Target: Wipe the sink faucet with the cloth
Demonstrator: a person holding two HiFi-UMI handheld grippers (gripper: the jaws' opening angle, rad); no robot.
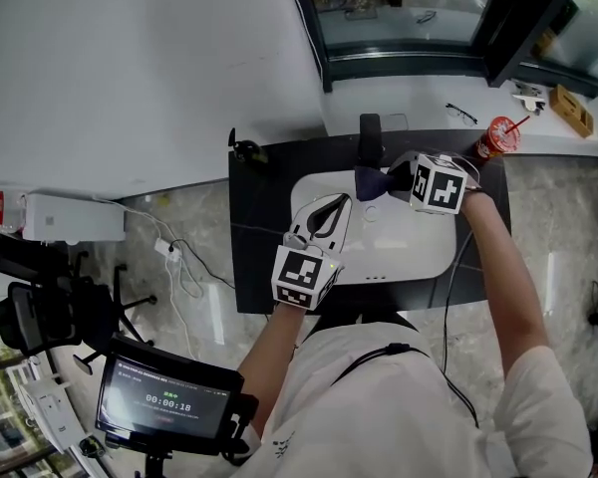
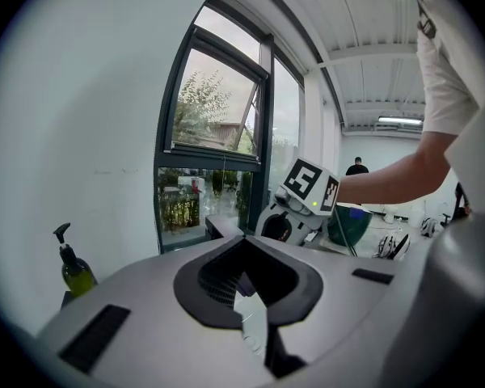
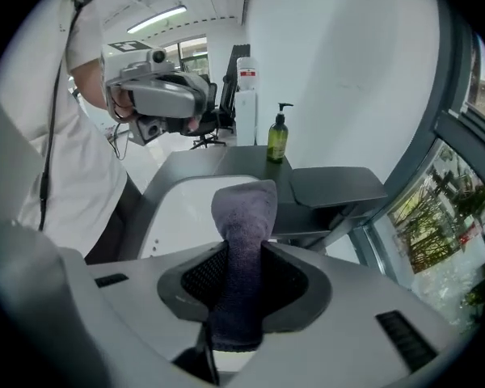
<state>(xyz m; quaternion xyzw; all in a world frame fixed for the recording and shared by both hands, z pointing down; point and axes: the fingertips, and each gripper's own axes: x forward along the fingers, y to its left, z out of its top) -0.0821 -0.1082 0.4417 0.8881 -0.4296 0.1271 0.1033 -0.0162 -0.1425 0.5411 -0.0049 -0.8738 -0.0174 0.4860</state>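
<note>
A black faucet (image 1: 369, 139) stands at the back of the white sink (image 1: 419, 252), which is set in a black counter. My right gripper (image 1: 394, 182) hovers over the basin just in front of the faucet, shut on a dark purple cloth (image 1: 371, 182). In the right gripper view the cloth (image 3: 244, 217) sticks up out of the right gripper (image 3: 244, 277), and the flat dark faucet (image 3: 335, 188) lies close beyond it. My left gripper (image 1: 324, 212) hangs over the sink's left side. In its own view the left gripper (image 2: 246, 285) stands open with nothing between the jaws.
A green soap bottle (image 1: 244, 150) sits at the counter's back left corner. On the white ledge to the right are a red cup with a straw (image 1: 496, 137), glasses (image 1: 461, 114) and a small box (image 1: 573, 110). A window frame rises behind the faucet.
</note>
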